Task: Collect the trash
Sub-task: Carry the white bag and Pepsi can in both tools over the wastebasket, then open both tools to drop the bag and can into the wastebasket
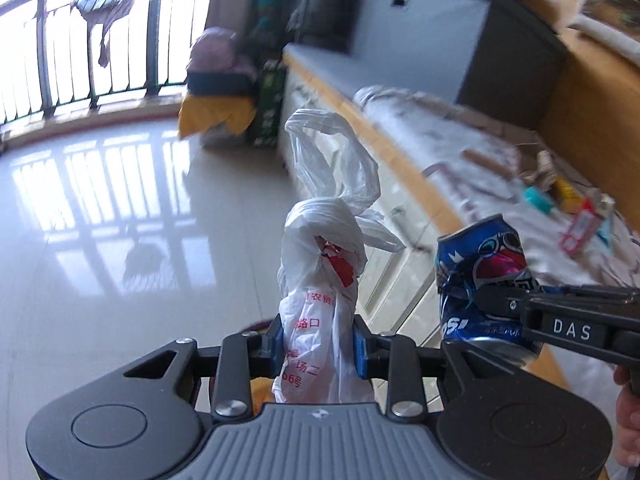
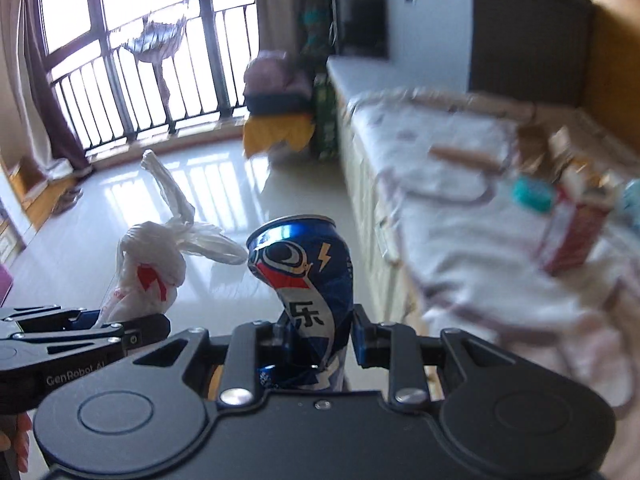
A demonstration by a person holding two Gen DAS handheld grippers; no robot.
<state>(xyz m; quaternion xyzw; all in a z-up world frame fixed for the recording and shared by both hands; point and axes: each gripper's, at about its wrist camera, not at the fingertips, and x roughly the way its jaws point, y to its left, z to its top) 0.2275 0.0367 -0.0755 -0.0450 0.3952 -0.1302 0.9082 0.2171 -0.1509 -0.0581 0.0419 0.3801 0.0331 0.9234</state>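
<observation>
Left gripper clamped with its blue pads on a knotted white plastic bag, thin, crinkled, half see-through, printed in red characters, twisted into a tight knot with two limp loops standing above it. Lower end of the bag hidden behind the ribbed grey body of the tool. Right gripper pinched on a crushed blue drink can, shiny thin metal, dented and bent at the waist, rim at the top squashed oval, white and red print on its side; bottom of the can lost behind the black housing. Bag and can held up side by side, near each other, one loop of the bag reaching almost to the can in the right wrist view; touching or not, hard to say. Below and behind, glossy pale tiled floor mirroring a barred balcony railing. To the right, a long low surface under a white patterned cloth, blurred, carrying small items: a teal thing and a red-and-white carton, neither readable. Further back, a yellow cloth under a dark, smeared heap. Bit of a hand cut off at the right edge of the left wrist view.
</observation>
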